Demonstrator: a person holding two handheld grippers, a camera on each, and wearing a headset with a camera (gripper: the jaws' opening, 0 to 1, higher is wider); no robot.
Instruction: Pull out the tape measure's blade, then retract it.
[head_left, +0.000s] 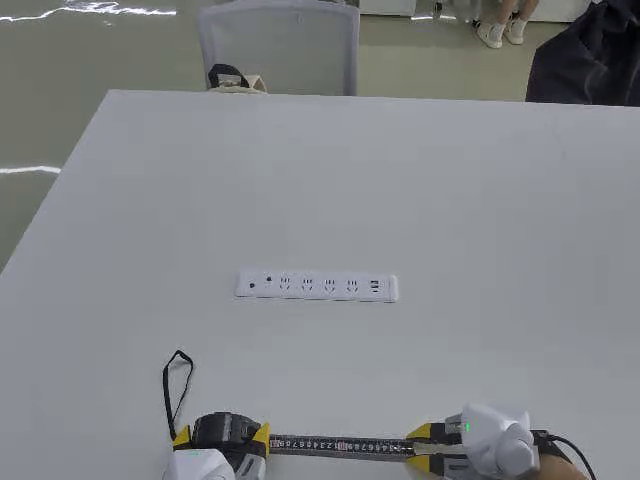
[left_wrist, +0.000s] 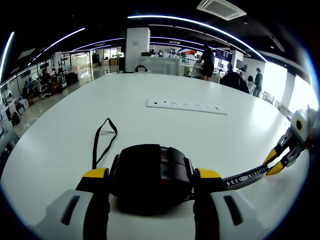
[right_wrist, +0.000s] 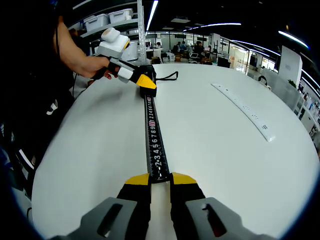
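We see the tape measure (left_wrist: 150, 175) close to the near edge of the surface (head_left: 400, 180), towards its near left corner. Its dark case is pinched between the two yellow-tipped jaws of the left claw (left_wrist: 151, 173). The jaws cover both flanks of the case, so in the left gripper view we cannot make out the slot where the blade (right_wrist: 154, 135) leaves it. We also cannot tell whether the case rests on the surface or is held just above it.

The blade is drawn out and runs straight along the near edge to the right claw (right_wrist: 160, 179), whose jaws are pressed together on its free end. The very tip and its hook are hidden between those jaws. In the right gripper view the numerals closest to the claw read clearly, while those further along blur. In the head view the numerals are too small for us to read. Whether the blade touches the surface under its span is hard to judge.

The head view cuts both claws off at its bottom edge. In the right gripper view a hand (right_wrist: 92, 65) grips the left claw, with the arm running out of the picture.

A black strap (head_left: 175, 385) loops from the case across the surface, away from the near edge. A white power strip (head_left: 317, 286) lies near the middle of the surface, well apart from the tape measure. Beyond the far edge a grey chair (head_left: 280, 45) is partly cut off.
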